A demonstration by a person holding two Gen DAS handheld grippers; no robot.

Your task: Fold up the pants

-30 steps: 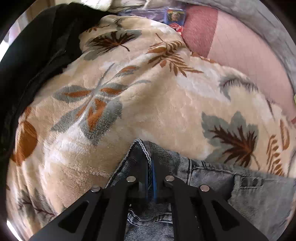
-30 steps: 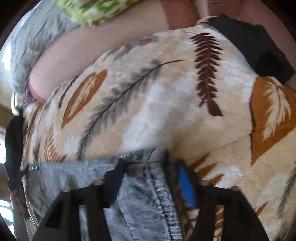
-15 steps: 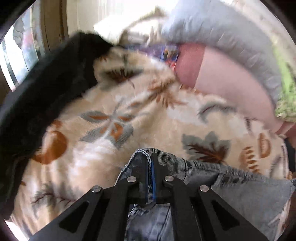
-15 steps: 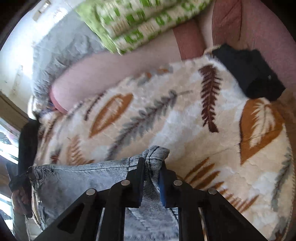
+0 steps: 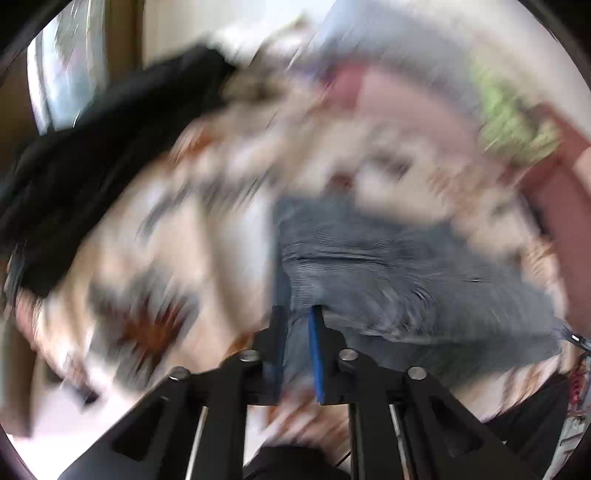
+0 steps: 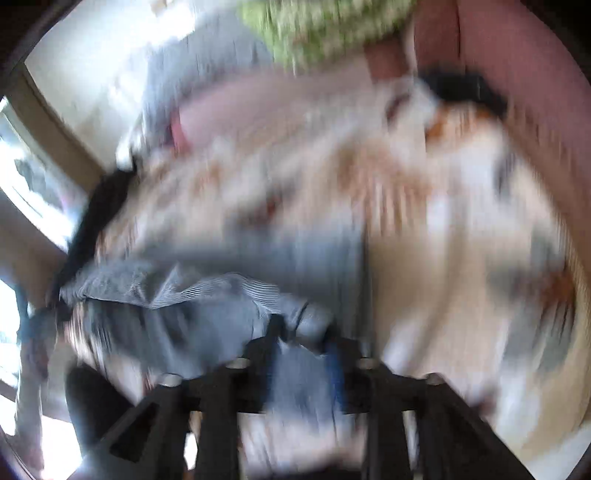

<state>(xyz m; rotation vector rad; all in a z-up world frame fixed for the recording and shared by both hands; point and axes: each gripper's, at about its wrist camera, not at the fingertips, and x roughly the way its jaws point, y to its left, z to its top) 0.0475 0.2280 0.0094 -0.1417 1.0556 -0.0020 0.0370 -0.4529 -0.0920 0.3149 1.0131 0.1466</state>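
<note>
- Between my left gripper's pads there is blue-grey denim: the pants. The jaws are opening, and the gap is narrow with cloth in it.
- In the left view the pants spread up and to the right from my pads, over a leaf-print blanket. Blur hides seams and pockets.
- My right gripper has denim bunched between its pads, and its jaws are opening too. Blur prevents me from telling whether the pads press on the cloth.
- A black garment lies on the blanket's far left edge, its outline smeared.
- A green patterned cushion is cut off at the top of the right view.
- A pink sheet shows beyond the blanket.
</note>
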